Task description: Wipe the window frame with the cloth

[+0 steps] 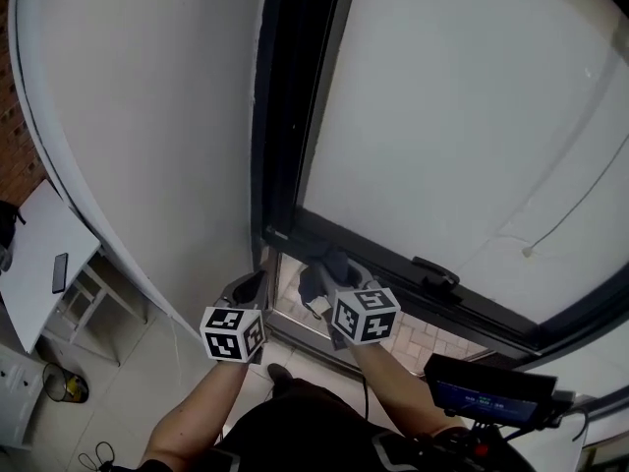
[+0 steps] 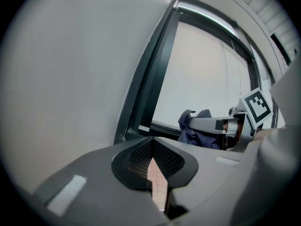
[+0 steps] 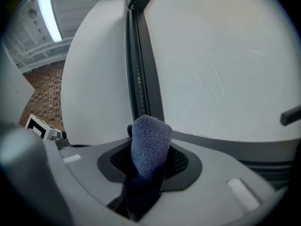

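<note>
Right gripper [image 3: 148, 166] is clamped on a dark blue, nubbly-weave cloth [image 3: 149, 140]; a rounded fold stands up past the jaw tips and the rest hangs down between them. Left gripper [image 2: 151, 147] has its jaws pressed together at the tips, with nothing between them. It is held low, just left of the right gripper. In the head view the cloth [image 1: 319, 275] sits at the lower left corner of the dark metal window frame [image 1: 285, 96], where the upright meets the bottom rail. Contact with the rail cannot be confirmed. From the cloth, the upright's long axis runs straight up and away, and the rail runs off to the right. The right hand is nearer and is judged ready to stroke along either member.
</note>
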Motion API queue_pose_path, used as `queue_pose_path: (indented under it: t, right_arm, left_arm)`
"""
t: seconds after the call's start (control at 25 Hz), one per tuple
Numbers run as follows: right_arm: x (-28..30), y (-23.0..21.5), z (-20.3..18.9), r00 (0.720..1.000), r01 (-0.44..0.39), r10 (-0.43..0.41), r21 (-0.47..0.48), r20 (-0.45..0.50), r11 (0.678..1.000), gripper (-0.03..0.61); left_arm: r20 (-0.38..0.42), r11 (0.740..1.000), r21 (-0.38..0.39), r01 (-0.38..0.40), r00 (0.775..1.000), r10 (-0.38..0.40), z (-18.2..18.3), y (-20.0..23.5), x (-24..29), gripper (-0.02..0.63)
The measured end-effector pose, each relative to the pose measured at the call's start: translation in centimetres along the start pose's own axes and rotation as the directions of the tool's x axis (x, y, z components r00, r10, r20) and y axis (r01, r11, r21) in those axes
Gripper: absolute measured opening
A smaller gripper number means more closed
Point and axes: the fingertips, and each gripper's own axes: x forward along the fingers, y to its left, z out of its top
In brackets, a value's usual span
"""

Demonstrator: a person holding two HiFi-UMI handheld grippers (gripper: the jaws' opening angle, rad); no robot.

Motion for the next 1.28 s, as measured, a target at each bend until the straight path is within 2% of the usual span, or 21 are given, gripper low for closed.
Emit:
queue_pose_path:
  t: [0.28, 0.44, 0.68, 0.88, 1.16, 1.28]
  right_arm:
    - [-7.9, -3.0, 2.2, 0.991, 0.117, -0.116, -0.007, 0.073, 0.993, 0.143]
    - [-12.3, -5.8, 3.2, 0.97, 0.209, -0.209, 0.01, 0.122, 0.978, 0.143]
    - [-19.1, -10.1, 3.3, 0.93, 0.324, -0.329, 0.057, 0.165, 0.944, 0.143]
    - [-24.4, -12.9, 3.6, 0.91, 0.368, -0.368, 0.036, 0.192, 0.929, 0.143]
    - [-33.5, -16.9, 3.1, 0.887, 0.412, -0.417, 0.066, 0.197, 0.909, 0.143]
    - [-37.5, -18.1, 2.7, 0.878, 0.432, -0.436, 0.069, 0.196, 0.899, 0.143]
  left_arm:
    - [0.019, 0.981, 0.157, 0.111, 0.993, -0.115, 1.5, -5.6, 1.3, -0.006]
    - [0.026, 0.963, 0.181, 0.2, 0.978, -0.208, 2.1, -9.7, 1.8, -0.006]
    - [-0.027, 0.921, 0.205, 0.33, 0.943, -0.332, 1.2, -16.5, 3.0, -0.006]
    - [-0.024, 0.901, 0.217, 0.375, 0.925, -0.379, 2.0, -21.3, 4.0, -0.006]
    - [-0.041, 0.865, 0.231, 0.446, 0.892, -0.45, 2.1, -30.4, 3.0, -0.006]
    - [-0.031, 0.856, 0.254, 0.45, 0.889, -0.457, 2.6, -33.4, 2.6, -0.006]
